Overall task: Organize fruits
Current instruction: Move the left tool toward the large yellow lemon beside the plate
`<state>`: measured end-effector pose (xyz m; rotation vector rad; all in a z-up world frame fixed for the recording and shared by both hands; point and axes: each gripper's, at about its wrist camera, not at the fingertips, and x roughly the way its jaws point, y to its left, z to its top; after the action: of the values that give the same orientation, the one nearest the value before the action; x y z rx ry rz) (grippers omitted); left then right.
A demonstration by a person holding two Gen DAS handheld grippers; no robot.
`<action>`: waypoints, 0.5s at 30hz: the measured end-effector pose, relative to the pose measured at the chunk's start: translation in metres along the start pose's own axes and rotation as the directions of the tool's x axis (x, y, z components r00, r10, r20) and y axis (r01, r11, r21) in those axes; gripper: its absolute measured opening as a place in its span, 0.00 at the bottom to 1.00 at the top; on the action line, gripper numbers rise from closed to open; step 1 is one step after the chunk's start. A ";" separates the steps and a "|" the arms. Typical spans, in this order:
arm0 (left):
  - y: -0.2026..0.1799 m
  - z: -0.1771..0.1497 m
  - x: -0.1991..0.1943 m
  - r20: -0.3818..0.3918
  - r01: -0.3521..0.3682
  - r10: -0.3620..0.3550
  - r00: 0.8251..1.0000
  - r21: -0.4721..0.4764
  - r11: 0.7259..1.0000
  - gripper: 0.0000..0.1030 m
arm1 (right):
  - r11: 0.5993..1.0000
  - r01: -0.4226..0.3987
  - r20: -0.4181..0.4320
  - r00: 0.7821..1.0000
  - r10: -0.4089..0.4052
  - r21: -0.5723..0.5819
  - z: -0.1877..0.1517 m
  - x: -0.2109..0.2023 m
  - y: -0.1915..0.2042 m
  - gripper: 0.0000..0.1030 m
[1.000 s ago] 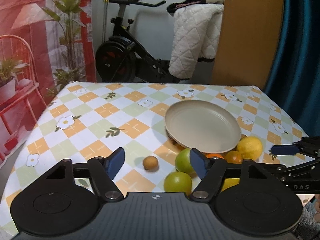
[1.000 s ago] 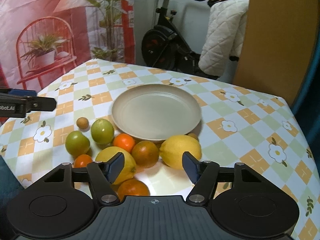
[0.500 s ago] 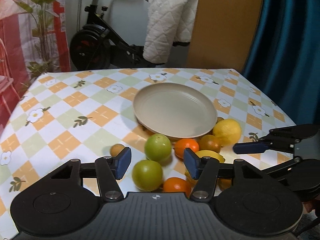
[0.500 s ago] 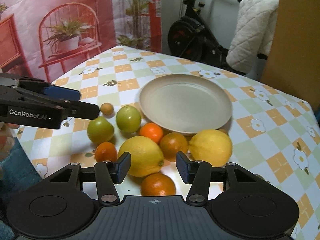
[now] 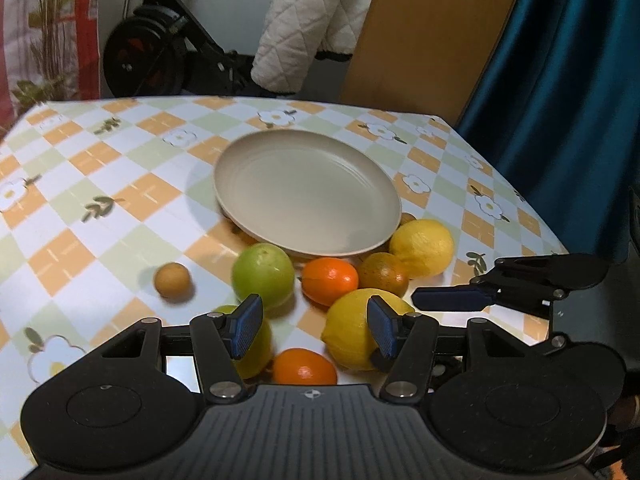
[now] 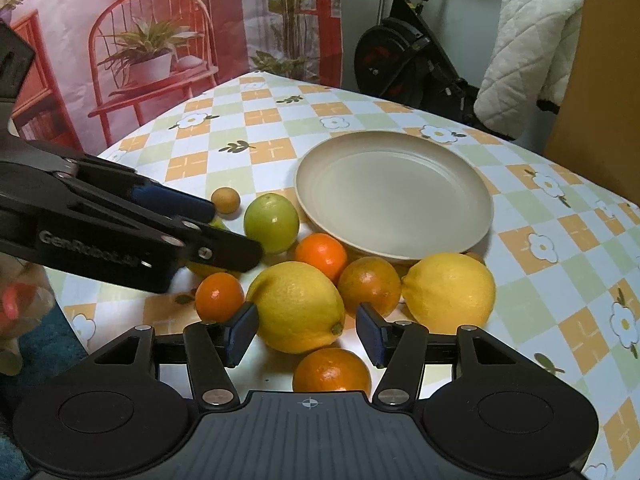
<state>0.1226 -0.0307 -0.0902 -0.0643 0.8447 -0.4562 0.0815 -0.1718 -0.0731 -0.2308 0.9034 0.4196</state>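
Observation:
A beige plate sits empty on the checked tablecloth. Along its near rim lie two lemons, several oranges, two green fruits and a small brown fruit. My left gripper hangs open over a green fruit and an orange, touching neither. My right gripper has its jaws opening. A large lemon lies between its fingertips, and the pads do not press on it. In the right wrist view the left gripper reaches in from the left and hides part of a green fruit.
The table drops off close behind the plate and at the right. Beyond it stand an exercise bike, a white quilted cover, a wooden panel and a blue curtain. A printed backdrop hangs at the left.
Both grippers have sunk and tipped down toward the fruit pile, which now looks larger. The left jaws have narrowed. The near lemon now lies between the right fingertips.

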 end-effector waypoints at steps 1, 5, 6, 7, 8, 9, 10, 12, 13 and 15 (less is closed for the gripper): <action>0.000 0.000 0.002 0.000 0.008 -0.008 1.000 -0.002 1.000 0.59 | 1.000 -0.002 -0.005 1.000 0.002 -0.001 0.000 0.001 0.000 0.50; -0.001 0.001 0.008 -0.013 0.042 -0.042 0.999 -0.010 0.999 0.59 | 1.000 -0.017 -0.013 1.000 0.017 0.002 -0.002 0.002 0.001 0.50; -0.002 0.000 0.009 -0.018 0.048 -0.048 0.999 -0.009 0.999 0.58 | 1.000 -0.017 -0.015 1.000 0.017 0.004 -0.002 0.003 0.001 0.50; -0.003 -0.001 0.010 -0.020 0.053 -0.053 0.998 -0.005 0.999 0.59 | 1.000 -0.017 -0.015 1.000 0.017 0.006 -0.002 0.004 0.000 0.50; -0.005 -0.002 0.011 -0.022 0.059 -0.059 0.998 0.000 0.998 0.58 | 1.000 -0.019 -0.016 1.000 0.019 0.009 -0.002 0.004 0.000 0.50; -0.006 -0.002 0.012 -0.023 0.064 -0.064 0.998 0.003 0.998 0.58 | 1.000 -0.019 -0.016 1.000 0.019 0.012 -0.003 0.004 -0.001 0.50; -0.006 -0.003 0.012 -0.025 0.068 -0.068 0.997 0.004 0.998 0.58 | 1.000 -0.019 -0.017 1.000 0.019 0.014 -0.002 0.005 -0.001 0.50; -0.006 -0.004 0.013 -0.026 0.073 -0.073 0.997 0.004 0.997 0.58 | 1.000 -0.021 -0.017 1.000 0.021 0.023 -0.003 0.006 -0.002 0.50; -0.006 -0.004 0.015 -0.025 0.078 -0.078 0.997 0.001 0.997 0.58 | 0.999 -0.023 -0.016 1.000 0.023 0.030 -0.004 0.006 -0.003 0.50; -0.003 -0.004 0.018 -0.025 0.094 -0.094 0.995 -0.012 0.996 0.59 | 0.999 -0.024 -0.013 1.000 0.024 0.038 -0.004 0.006 -0.004 0.49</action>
<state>0.1283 -0.0406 -0.1045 -0.1083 0.8719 -0.5421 0.0838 -0.1748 -0.0805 -0.1887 0.9275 0.4234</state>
